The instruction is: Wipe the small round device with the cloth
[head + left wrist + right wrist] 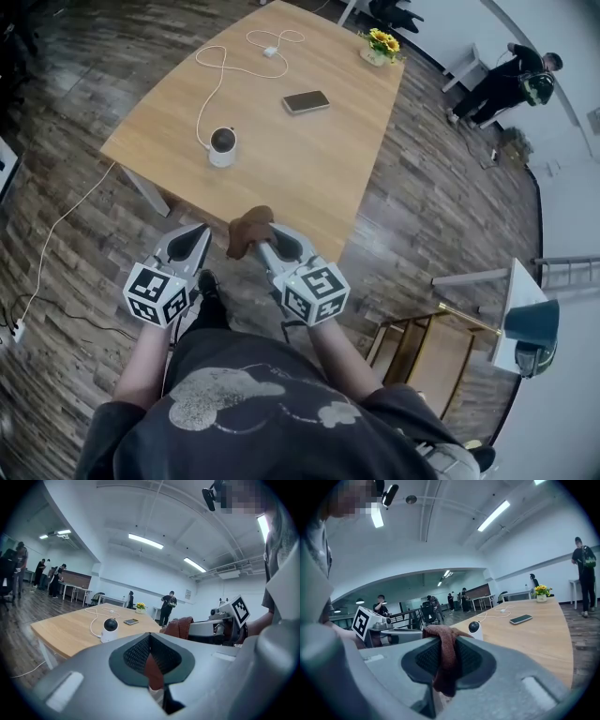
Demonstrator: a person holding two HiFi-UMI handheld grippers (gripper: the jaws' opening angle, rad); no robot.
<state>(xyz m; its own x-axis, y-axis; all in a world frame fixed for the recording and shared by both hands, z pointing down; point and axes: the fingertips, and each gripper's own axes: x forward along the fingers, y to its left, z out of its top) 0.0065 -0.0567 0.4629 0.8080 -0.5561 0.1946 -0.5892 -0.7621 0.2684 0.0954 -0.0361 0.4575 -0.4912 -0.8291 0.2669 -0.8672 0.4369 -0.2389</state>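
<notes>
Gripping a rumpled reddish-brown cloth (445,660), the right hand-held gripper (263,246) has its dark textured pads pressed in on the fabric. The fabric bunches over the top of the jaws and hangs down between them. It is held in the air beside the near edge of the pale wooden worktop (309,169), in front of the person's dark T-shirt (281,412).

The left hand-held gripper (199,232) sits just to the left of the right one at about the same height, and their tips are near each other. Its jaws are drawn together with only a thin slit left. A narrow reddish-brown strip shows in that slit, and I cannot tell what it is. No cloth hangs from this gripper in the head view.

The small round white device with a dark face (222,146) stands upright on the left part of the worktop, toward its near left corner. It is well apart from the cloth and from both grippers, farther off and to the left. A thin white cable (214,89) runs from it in loops toward the far side and ends by a small white plug block (272,52). A dark flat phone (306,101) lies to the right of the cable, near the middle of the worktop. A small pot of yellow flowers (381,44) stands by the far right corner.

Dark wood-plank floor (56,150) surrounds the worktop, and a person in dark clothes (511,80) stands at the far right by a white wall.
</notes>
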